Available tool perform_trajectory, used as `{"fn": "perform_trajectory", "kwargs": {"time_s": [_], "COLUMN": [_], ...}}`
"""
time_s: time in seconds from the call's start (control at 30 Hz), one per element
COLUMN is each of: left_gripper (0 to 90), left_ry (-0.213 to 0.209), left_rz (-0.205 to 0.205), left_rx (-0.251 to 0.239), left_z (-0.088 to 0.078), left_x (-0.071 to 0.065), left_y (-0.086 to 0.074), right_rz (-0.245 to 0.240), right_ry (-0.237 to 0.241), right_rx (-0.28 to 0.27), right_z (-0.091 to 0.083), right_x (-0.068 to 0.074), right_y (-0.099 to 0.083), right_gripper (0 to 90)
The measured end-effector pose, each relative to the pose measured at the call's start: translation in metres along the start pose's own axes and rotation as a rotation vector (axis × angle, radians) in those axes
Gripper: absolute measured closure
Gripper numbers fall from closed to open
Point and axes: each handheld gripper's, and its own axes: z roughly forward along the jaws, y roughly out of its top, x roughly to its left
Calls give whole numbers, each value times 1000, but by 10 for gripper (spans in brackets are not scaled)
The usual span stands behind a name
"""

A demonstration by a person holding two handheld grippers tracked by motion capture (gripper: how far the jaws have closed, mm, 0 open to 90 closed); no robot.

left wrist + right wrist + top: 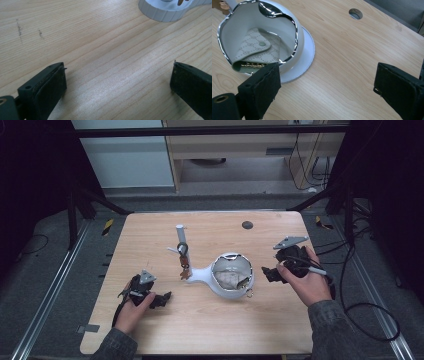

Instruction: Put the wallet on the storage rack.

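Note:
A white bowl-shaped tray with a chrome rim stands mid-table, joined to a white upright post from which a bunch of keys hangs. Inside the bowl lies a beige patterned wallet, also seen from above. My right gripper hovers just right of the bowl, its jaws wide open around bare wood. My left gripper rests low at the front left, open over bare table, with the stand's ribbed white base farther ahead.
A round cable hole sits in the wooden table near its far edge, and it lies beyond the bowl in the right gripper view. Black frame bars and cables surround the table. Bare wood stretches along the front.

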Motion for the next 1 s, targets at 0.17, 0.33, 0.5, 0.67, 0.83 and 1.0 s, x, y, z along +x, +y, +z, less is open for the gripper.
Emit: {"fn": "perform_trajectory", "kwargs": {"time_s": [0.17, 0.33, 0.5, 0.67, 0.83, 1.0], "left_gripper": [0, 0, 0, 0, 0, 0], "left_ry": [-1, 0, 0, 1, 0, 0], "left_rz": [0, 0, -1, -1, -2, -1], "left_rx": [1, 2, 1, 2, -1, 2], "left_z": [0, 0, 0, 0, 0, 0], "left_x": [0, 0, 0, 0, 0, 0], "left_y": [0, 0, 0, 0, 0, 0], "right_rz": [25, 55, 112, 167, 192, 220], "right_ry": [-7, -29, -46, -57, -50, -47], "right_rx": [-16, -45, -70, -78, -62, -51], "right_z": [-1, 0, 8, 18, 29, 38], "right_x": [-4, -8, -13, -17, -18, -20], "right_y": [-8, -17, -29, -40, -51, -61], "right_gripper": [68, 66, 65, 65, 65, 67]}}
